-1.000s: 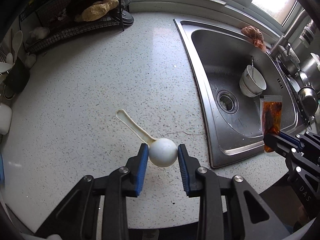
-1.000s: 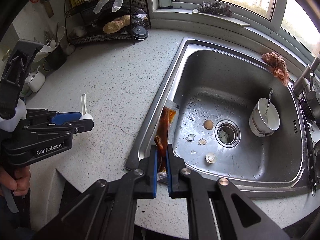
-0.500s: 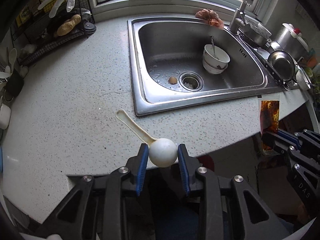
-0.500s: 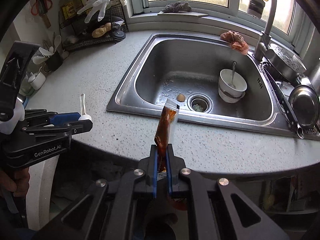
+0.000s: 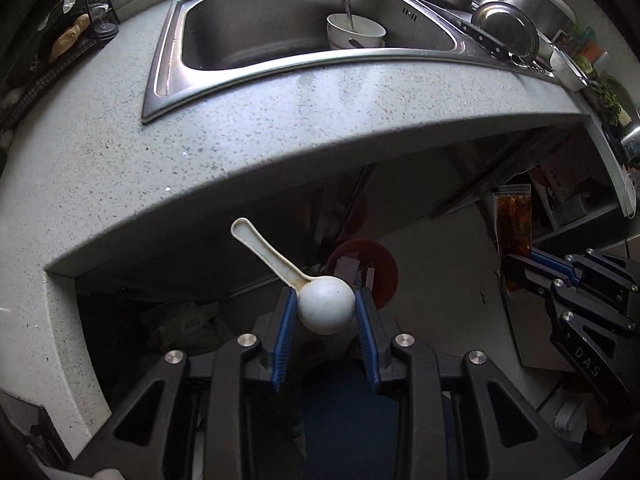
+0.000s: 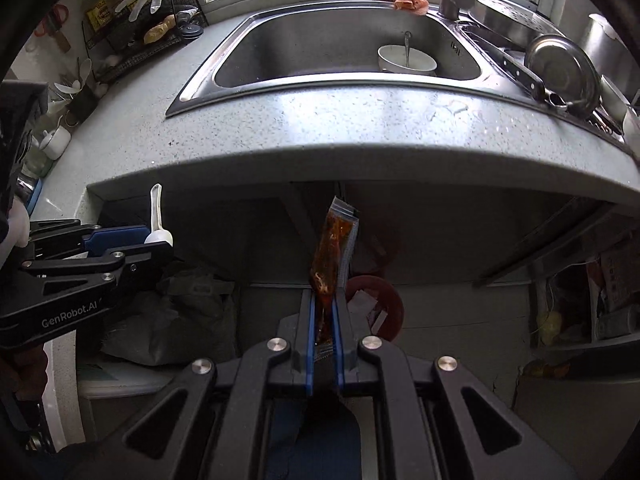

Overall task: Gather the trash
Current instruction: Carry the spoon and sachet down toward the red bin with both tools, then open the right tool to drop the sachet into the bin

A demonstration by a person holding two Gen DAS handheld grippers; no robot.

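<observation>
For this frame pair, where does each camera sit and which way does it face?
Left wrist: on the left claw, facing steeply down past the counter edge; own fingers grip a white spoon; the right claw shows at right.
Right wrist: on the right claw, same heading; own fingers pinch a sauce packet; the left claw shows at left.
Shared: sink, white bowl, red bin, both claws' loads.

Black claw (image 5: pixel 326 312), blue pads (image 5: pixel 284 332), silver screws

sink (image 6: pixel 240 64): brushed steel
countertop (image 5: pixel 280 120): speckled stone, matt
spoon (image 5: pixel 326 304): smooth white plastic (stained)
sauce packet (image 6: pixel 334 248): glossy film
</observation>
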